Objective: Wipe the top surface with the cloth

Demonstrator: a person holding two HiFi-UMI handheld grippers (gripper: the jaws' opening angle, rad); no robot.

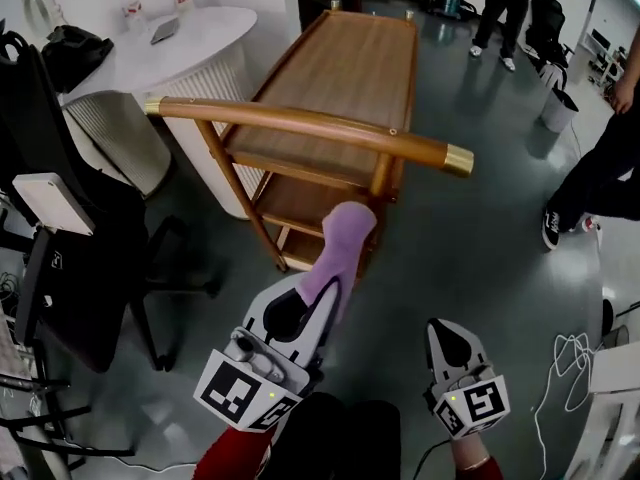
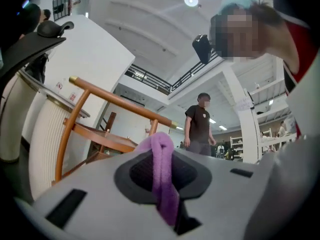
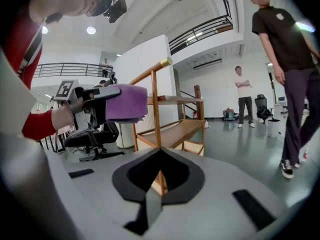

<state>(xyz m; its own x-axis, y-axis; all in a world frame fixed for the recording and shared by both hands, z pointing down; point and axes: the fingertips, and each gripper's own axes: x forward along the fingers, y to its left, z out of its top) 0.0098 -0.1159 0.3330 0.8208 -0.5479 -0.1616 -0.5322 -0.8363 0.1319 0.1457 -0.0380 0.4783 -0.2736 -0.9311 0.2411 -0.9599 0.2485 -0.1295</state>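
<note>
One purple cloth [image 1: 345, 238], clamped in left tool [image 1: 322, 293], protruding past its tips, short of wooden cart [image 1: 345, 78]; right tool [image 1: 446, 330] drawn closed.

Left hand-held gripper [image 1: 322, 286] and right hand-held gripper [image 1: 441, 328]: pale grey shells, black pads [image 1: 285, 316], black-and-white marker cubes [image 1: 245, 393], each with a tiny green light [image 1: 272, 395]. Red sleeves [image 1: 232, 455] too.

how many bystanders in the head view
2: one person beyond the cart's far end, a second person in dark clothes at the right edge; more may be out of frame.
</note>
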